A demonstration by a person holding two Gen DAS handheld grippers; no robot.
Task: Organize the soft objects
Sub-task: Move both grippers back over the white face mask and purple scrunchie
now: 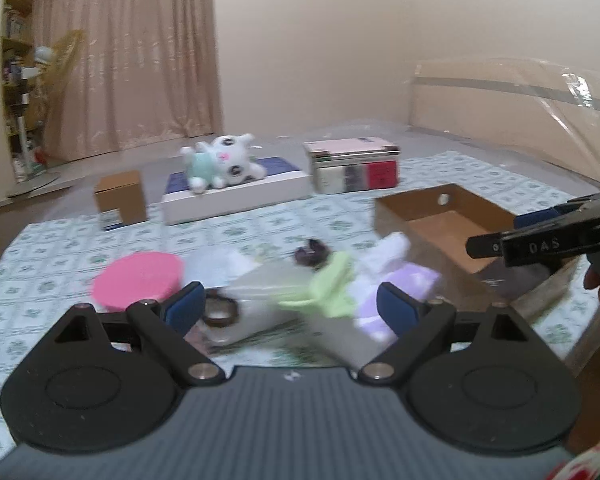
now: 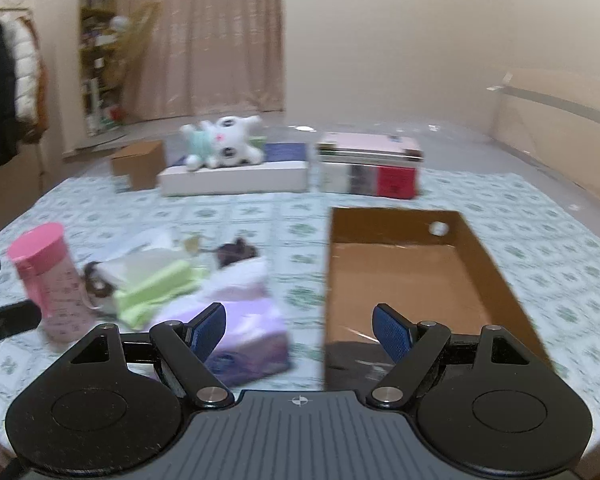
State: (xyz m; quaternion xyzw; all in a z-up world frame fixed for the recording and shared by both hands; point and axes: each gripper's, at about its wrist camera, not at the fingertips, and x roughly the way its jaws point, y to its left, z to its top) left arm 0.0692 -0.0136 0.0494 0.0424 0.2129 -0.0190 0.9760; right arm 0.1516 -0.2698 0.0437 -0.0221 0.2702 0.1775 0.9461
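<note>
A pile of soft things lies on the patterned cloth: a green folded cloth [image 2: 156, 284] [image 1: 328, 284], a purple tissue pack [image 2: 244, 328] [image 1: 404, 288] with white tissue on top, and a small dark plush piece [image 2: 236, 254] [image 1: 312, 254]. A white plush toy [image 2: 224, 142] [image 1: 224, 156] lies on a white flat box at the back. An open cardboard box [image 2: 476, 248] [image 1: 440, 216] stands to the right of the pile, a dark item in its near end. My left gripper [image 1: 290, 308] is open and empty, just before the pile. My right gripper [image 2: 300, 328] is open and empty, between the tissue pack and the cardboard box.
A pink-lidded bottle [image 2: 52, 280] [image 1: 138, 276] stands left of the pile. A small brown box [image 2: 140, 164], the white flat box [image 2: 236, 178] and a pink-topped tin [image 2: 370, 170] line the back. A clear plastic sheet [image 1: 520, 112] rises at the right.
</note>
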